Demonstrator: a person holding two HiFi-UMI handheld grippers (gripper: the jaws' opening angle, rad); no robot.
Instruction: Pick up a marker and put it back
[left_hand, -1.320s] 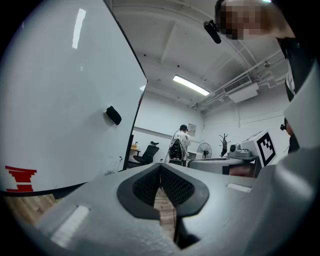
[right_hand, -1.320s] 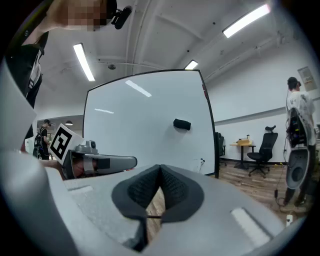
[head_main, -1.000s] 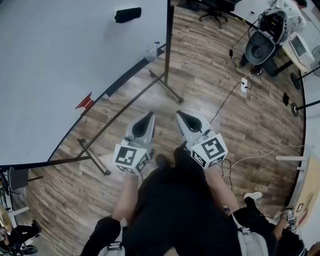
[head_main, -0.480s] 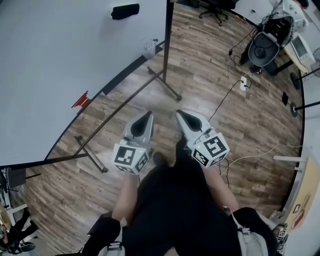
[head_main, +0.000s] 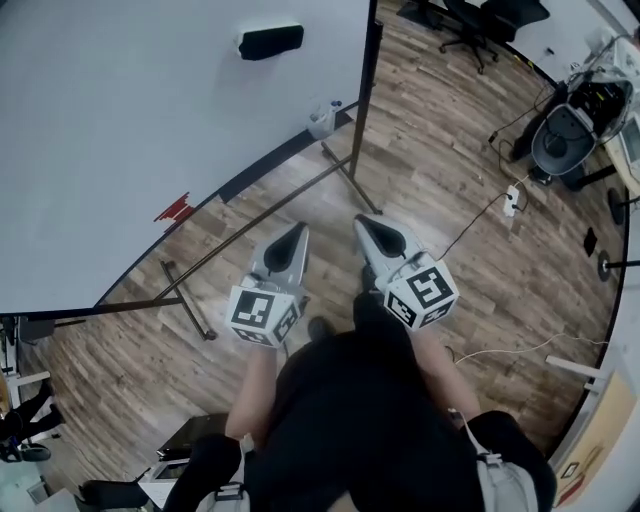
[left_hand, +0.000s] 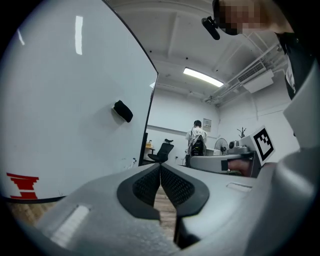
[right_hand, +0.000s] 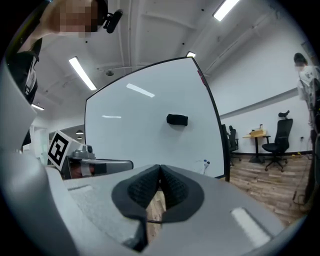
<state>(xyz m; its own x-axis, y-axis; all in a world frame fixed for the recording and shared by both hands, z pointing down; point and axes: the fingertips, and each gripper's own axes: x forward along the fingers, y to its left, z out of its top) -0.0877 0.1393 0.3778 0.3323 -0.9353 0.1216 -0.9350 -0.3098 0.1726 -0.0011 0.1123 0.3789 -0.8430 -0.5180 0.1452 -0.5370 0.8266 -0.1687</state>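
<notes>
Down at waist height, both grippers are parked over the wooden floor (head_main: 450, 190) with nothing in them. The left gripper (head_main: 295, 233) has its fingers (left_hand: 147, 187) pressed tight together, and the right gripper (head_main: 364, 224) shows the same: fingers (right_hand: 142, 189) meeting, only floor behind them.

The markers (head_main: 329, 107), as far as I can make out, stand in a small clear cup (head_main: 320, 124) at the lower edge of the whiteboard (head_main: 150, 130), right beside the dark upright post (head_main: 366, 100). That is well apart from both grippers. A black eraser (head_main: 271, 41) sits higher on the board.

What could go wrong? First, going in closed: I'd say shut fingers would just jab the cup and tip it off its perch. Second, the markers look bunched and tiny from here, so a wide bite may catch two at once, or the cup rim with them. Third, that post crowds the cup on one side, and the right gripper could knock it on the way in. The stand's foot (head_main: 345, 180) runs out across the floor between me and the board, a likely snag for my step. Putting the marker back calls for a straight drop, since a tilted one could topple the cup.
</notes>
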